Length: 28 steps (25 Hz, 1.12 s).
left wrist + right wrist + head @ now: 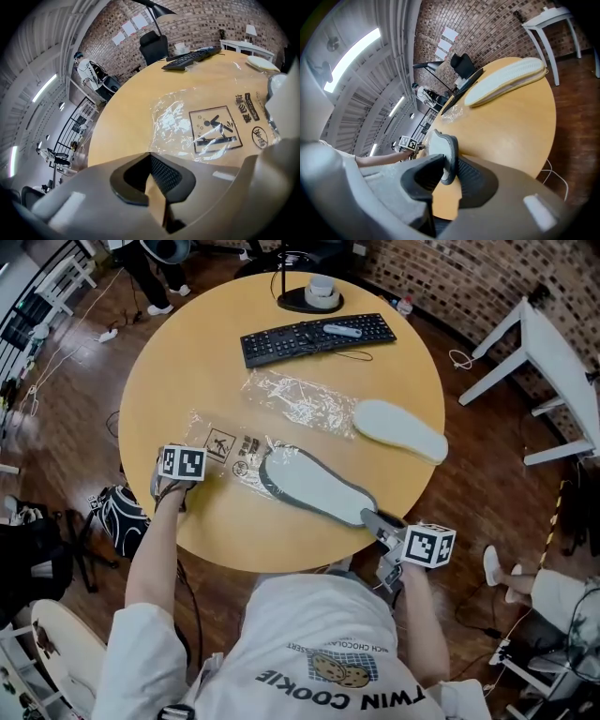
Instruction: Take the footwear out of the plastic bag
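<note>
A flat grey-rimmed piece of footwear [314,486] lies on the round wooden table [187,352], its toe end inside a clear plastic bag [225,448] printed with warning signs. My right gripper [380,521] is shut on its heel at the table's near edge; in the right gripper view the grey rim [440,145] sits pinched between the pads. My left gripper [190,479] is at the bag's left end, and in the left gripper view its jaws stand shut on the edge of the clear bag [197,126]. A second, white piece of footwear [398,429] lies free to the right.
A second, empty clear bag [295,397] lies mid-table. A black keyboard [317,337] and a lamp base [314,296] are at the far side. A white side table [553,352] stands off to the right. A dark bag [120,517] sits on the floor at left.
</note>
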Each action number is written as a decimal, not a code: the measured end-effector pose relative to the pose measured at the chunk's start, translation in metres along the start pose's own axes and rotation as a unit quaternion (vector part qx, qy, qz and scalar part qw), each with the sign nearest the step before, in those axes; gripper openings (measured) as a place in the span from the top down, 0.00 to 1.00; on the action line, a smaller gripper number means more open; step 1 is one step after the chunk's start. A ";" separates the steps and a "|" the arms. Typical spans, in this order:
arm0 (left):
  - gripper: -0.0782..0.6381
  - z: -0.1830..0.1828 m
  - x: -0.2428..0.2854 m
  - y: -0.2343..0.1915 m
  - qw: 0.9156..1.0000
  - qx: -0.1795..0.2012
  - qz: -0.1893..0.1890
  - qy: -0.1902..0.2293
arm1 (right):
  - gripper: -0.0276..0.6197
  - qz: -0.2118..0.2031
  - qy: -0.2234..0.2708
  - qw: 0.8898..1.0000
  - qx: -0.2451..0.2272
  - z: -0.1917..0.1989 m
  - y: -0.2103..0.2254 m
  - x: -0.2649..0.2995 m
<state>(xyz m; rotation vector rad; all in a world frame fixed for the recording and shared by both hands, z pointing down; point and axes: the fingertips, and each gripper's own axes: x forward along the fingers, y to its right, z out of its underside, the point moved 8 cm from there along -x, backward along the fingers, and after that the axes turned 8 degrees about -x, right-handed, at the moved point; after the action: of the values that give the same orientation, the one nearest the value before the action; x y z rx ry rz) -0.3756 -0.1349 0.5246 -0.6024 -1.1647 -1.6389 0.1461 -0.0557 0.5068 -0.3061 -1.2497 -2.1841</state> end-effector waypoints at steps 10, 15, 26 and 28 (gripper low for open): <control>0.90 0.001 0.000 0.002 1.000 0.006 -0.007 -0.002 | 0.85 -0.061 0.044 0.996 0.042 0.003 0.015 -0.035; 0.90 0.001 0.000 0.003 1.000 0.009 -0.009 -0.001 | 0.86 -0.077 0.057 0.994 0.054 0.002 0.018 -0.051; 0.90 0.002 0.000 0.002 1.000 0.012 -0.006 0.000 | 0.86 -0.109 0.089 0.989 0.043 -0.013 -0.003 -0.084; 0.90 0.002 0.000 0.002 1.000 0.014 -0.005 0.001 | 0.86 -0.116 0.092 0.988 0.040 -0.017 -0.009 -0.087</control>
<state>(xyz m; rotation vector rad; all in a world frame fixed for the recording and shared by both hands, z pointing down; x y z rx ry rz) -0.3744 -0.1327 0.5257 -0.5770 -1.1895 -1.6293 0.2114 -0.0331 0.4509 0.0767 -1.3178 -2.2876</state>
